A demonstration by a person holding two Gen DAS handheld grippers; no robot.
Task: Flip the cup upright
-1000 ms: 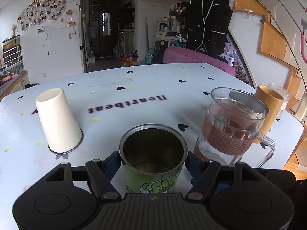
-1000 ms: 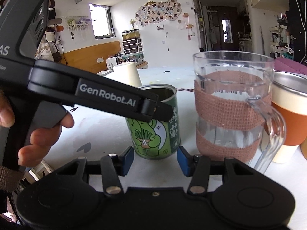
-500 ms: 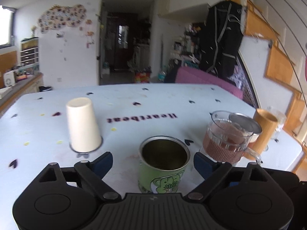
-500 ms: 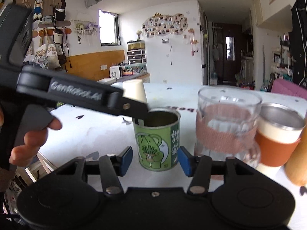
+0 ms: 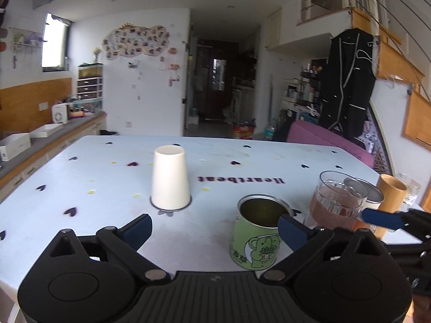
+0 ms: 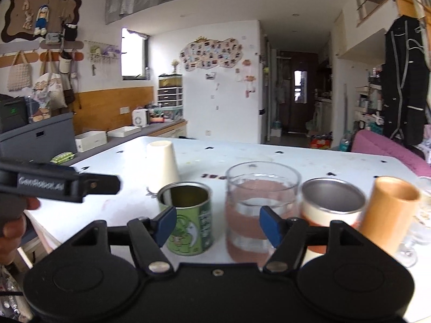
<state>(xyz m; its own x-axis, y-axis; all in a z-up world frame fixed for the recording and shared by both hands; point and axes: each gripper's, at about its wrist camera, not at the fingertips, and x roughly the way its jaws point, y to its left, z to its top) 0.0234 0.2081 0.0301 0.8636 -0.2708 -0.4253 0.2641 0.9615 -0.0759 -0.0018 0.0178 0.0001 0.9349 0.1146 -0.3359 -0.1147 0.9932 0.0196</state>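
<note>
The white cup (image 5: 170, 179) is standing upside down on the table (image 5: 80, 188), mouth down inside a dark ring mark, with its closed base facing up. It is sitting toward the middle of the table, apart from the other vessels, and nothing is touching it. From your right wrist camera the same cup (image 6: 162, 165) is showing behind the green tin (image 6: 188, 219).

The green tin (image 5: 260, 231) is standing upright and open beside the cup, nearer to you. To its right the glass mug (image 5: 335, 202) with the woven band is standing just beside it, then the steel cup (image 6: 332, 206) with the orange band, then the wooden tumbler (image 6: 388, 212), all upright in a close row. A stemmed glass (image 6: 416, 231) is standing at the far right edge.

You are holding the left gripper (image 5: 214, 228) above the near edge of the table with its jaws spread wide and gripping nothing; the cup is lying ahead of the left finger and the tin is partly behind the right one. Your right gripper (image 6: 218, 222) is also spread and empty, its blue pads (image 6: 165, 222) framing the gap between the tin and the mug without touching either. Your left hand (image 6: 12, 227) is showing at the left edge of the right view, wrapped around its handle.
</note>
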